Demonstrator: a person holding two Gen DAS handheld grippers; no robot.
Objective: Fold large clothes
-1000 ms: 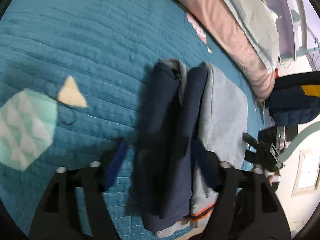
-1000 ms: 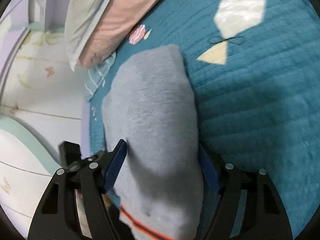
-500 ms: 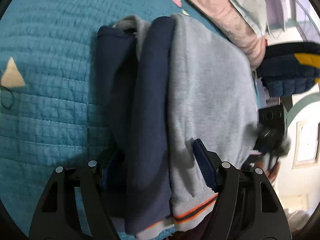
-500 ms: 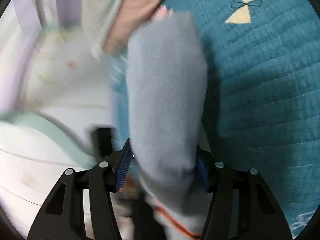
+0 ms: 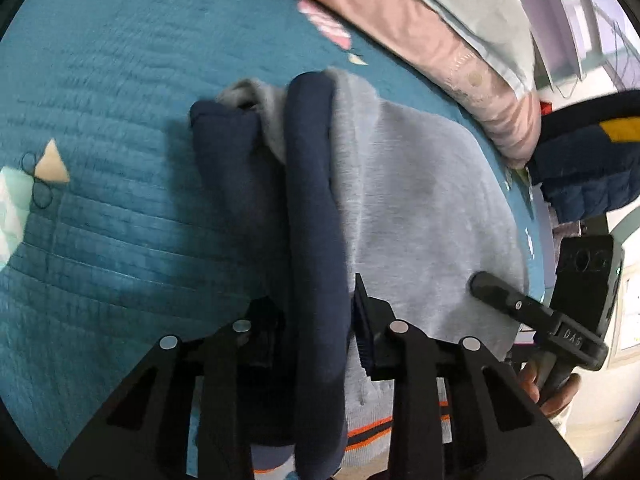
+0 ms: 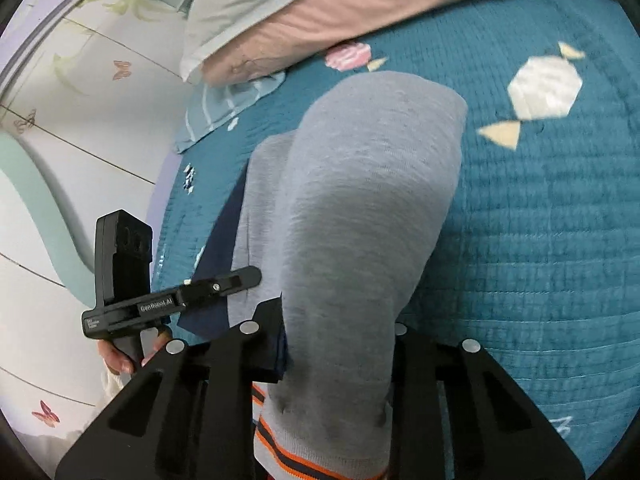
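Both grippers have just been closing, and each now has cloth between its jaws where a second ago the jaws stood wide around the sweatshirt; the garment's near end has also come up off the quilt.

The left gripper (image 5: 316, 320) is pinched nearly together on the navy sleeve (image 5: 312, 208) that runs lengthwise along the folded sweatshirt (image 5: 412, 208). The right gripper (image 6: 340, 344) is narrowed onto the grey body (image 6: 360, 220) near its hem, the cloth bulging up between the jaws.

The sweatshirt is grey fleece with navy sleeves laid side by side on top, and an orange and navy striped hem band (image 6: 296, 460) sits at the near end by the grippers. It is folded into a long narrow bundle, its far end rounded over.

It lies on a teal quilted bedspread (image 5: 120, 80), close to the bed's edge on the right gripper's side of the sweatshirt. On the left gripper's side there is a broad stretch of bare quilt with patchwork shapes (image 6: 544, 88). Beyond the sweatshirt's far end lie a pink pillow (image 5: 400, 28) and a pale grey-green one (image 5: 480, 0). Past the bed edge there is a navy padded jacket (image 5: 592, 152) with a yellow patch, and a pale wall (image 6: 60, 140) with butterfly prints.
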